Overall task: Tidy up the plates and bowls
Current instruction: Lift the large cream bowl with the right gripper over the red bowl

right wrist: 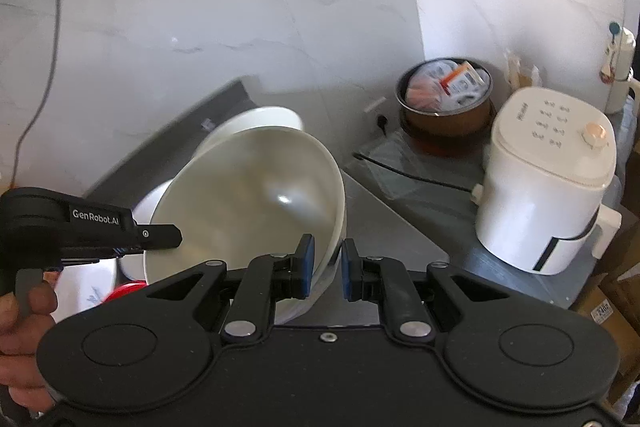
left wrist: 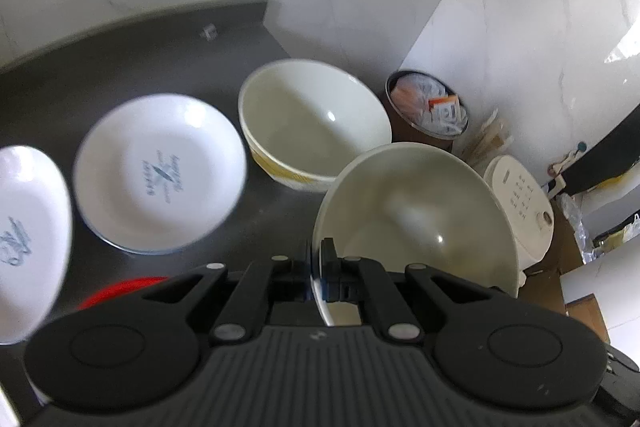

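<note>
Fingers of the left gripper (left wrist: 318,269) are pressed onto the rim of a plain white bowl (left wrist: 416,215), one pad inside the wall and one outside, so the bowl is pinched and carried tilted above the dark counter (left wrist: 132,43). Beyond the fingertips and slightly to their left, a second white bowl with a yellow pattern (left wrist: 314,127) is seen resting upright on the counter, just beside the held one. Further left of the fingers a white plate with a blue motif (left wrist: 160,173) lies flat, and another such plate (left wrist: 28,239) is seen at the far left edge, raised and tilted. A red object (left wrist: 120,291) shows partly below the plates.

Fingers of the right gripper (right wrist: 326,269) are spread, with the lower rim of the same tilted bowl (right wrist: 248,203) passing between them; the left pad lies against the inner wall, while the right pad stands apart from it. The left gripper (right wrist: 160,233) is seen at the bowl's far rim, with a hand (right wrist: 24,331) beneath it. To the right of the fingers a white appliance (right wrist: 544,187) and a brown pot filled with packets (right wrist: 446,95) are seen.
</note>
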Tool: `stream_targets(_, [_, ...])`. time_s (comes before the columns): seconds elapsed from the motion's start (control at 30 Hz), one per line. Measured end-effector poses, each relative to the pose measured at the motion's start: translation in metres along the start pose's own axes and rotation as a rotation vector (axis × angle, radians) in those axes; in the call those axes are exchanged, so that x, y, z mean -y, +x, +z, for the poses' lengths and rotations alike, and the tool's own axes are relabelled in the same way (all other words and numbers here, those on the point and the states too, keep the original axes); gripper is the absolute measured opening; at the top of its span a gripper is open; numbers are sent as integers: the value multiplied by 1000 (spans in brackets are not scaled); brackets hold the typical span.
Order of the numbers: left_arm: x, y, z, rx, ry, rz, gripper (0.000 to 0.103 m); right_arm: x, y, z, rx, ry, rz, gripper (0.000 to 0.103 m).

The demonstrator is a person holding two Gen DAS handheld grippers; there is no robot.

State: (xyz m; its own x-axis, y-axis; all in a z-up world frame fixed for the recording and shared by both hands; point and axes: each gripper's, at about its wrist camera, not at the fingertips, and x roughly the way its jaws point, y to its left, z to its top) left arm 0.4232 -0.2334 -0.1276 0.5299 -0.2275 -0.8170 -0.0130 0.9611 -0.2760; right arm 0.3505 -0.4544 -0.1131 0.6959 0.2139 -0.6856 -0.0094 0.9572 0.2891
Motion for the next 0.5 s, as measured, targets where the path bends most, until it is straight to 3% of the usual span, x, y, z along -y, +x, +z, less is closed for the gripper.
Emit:
stream_targets(0.2, [-20, -40, 2, 44, -14, -4, 3, -33, -22, -1, 45, -29, 25, 14])
stream_targets(0.5, [-58, -75, -11, 50, -27, 22, 3, -76, -35, -20, 26, -76, 42, 14])
